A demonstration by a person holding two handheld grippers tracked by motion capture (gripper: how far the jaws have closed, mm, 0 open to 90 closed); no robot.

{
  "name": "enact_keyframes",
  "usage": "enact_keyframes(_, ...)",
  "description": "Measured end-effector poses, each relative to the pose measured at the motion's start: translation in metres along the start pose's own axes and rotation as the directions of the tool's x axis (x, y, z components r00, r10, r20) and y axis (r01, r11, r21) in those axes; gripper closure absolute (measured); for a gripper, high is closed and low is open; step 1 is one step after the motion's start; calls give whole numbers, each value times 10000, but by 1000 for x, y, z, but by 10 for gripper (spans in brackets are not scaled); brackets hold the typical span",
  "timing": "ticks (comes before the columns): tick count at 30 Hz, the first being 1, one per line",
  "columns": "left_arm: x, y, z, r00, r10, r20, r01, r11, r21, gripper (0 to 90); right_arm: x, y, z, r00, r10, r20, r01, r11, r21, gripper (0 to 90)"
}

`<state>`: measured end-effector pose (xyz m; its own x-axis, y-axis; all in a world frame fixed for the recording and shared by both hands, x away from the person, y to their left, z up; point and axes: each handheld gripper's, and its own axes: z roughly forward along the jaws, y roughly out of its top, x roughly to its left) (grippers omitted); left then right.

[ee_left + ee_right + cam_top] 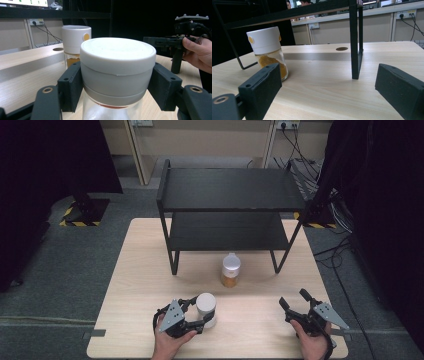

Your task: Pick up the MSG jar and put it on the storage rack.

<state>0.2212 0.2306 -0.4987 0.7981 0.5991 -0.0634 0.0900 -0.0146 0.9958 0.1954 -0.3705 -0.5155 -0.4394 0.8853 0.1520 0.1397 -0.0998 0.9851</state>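
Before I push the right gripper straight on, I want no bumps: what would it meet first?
Probably nothing soon: the right gripper, jaws open, points over bare table between the spice jar and the shelf rack's leg. Depth is uncertain; the leg sits closest.

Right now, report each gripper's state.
Left gripper: shut on the white-lidded jar.
Right gripper: open, holding nothing.
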Motion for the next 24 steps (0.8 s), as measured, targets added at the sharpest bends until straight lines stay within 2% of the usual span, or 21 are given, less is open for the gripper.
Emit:
enact_keyframes(13, -3, 10, -2, 9999, 122, -84, -119, 9994, 327, 332, -1, 0, 0, 10000, 50, -11, -50, 10000, -11, 72)
enact_keyframes(24, -5, 24, -10, 9989, 214, -409, -231, 9989, -406, 332, 0, 0, 0, 10000, 18, 15, -18, 10000, 19, 72)
